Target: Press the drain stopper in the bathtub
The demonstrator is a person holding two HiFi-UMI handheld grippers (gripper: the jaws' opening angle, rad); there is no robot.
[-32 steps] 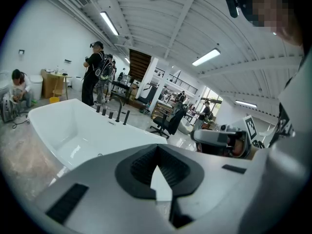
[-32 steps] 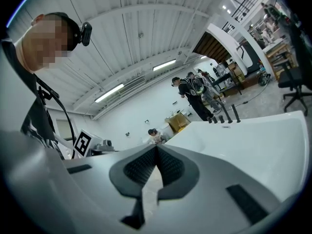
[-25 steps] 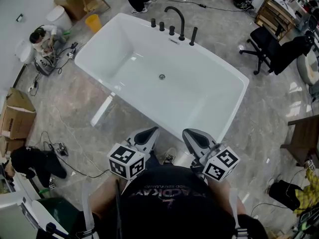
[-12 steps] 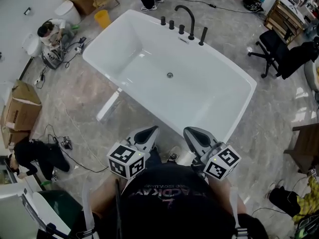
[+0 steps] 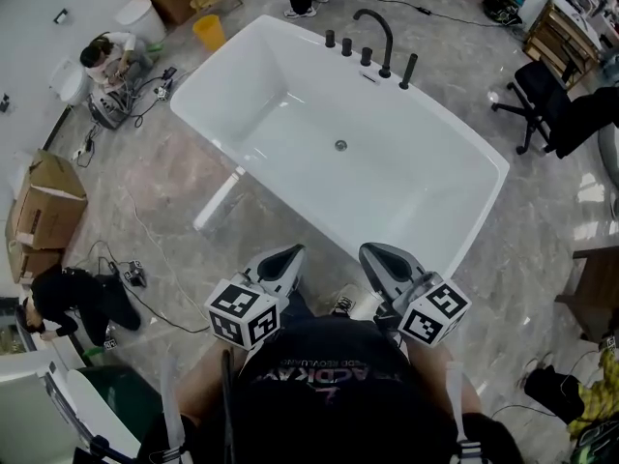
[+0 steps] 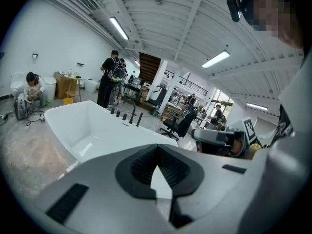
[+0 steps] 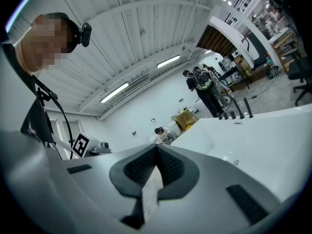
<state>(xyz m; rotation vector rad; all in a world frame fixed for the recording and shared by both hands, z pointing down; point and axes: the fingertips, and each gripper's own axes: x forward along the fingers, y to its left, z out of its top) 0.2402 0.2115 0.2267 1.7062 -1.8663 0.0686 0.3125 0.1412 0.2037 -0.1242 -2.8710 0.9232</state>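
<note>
The white bathtub [image 5: 290, 85] stands on the marble floor ahead of me, with the small round metal drain stopper [image 5: 340, 145] in the middle of its bottom. A black faucet [image 5: 377, 25] with handles rises from the far rim. My left gripper [image 5: 281, 257] and right gripper [image 5: 377, 255] are held close to my body, short of the tub's near rim, both shut and holding nothing. In the left gripper view the left gripper [image 6: 157, 156] points over the tub [image 6: 92, 123]. From the right gripper [image 7: 157, 152] the drain stopper [image 7: 236, 162] shows far off.
A white plank [image 5: 218, 199] leans at the tub's left side. Cardboard boxes [image 5: 44, 211] and cables lie to the left. A person crouches [image 5: 106, 56] at the far left, near a yellow bucket [image 5: 208, 32]. A black office chair [image 5: 542, 95] stands at the right.
The tub and drain have slid a little to the right in the head view as the view shifted. Both grippers stay shut near my body.
</note>
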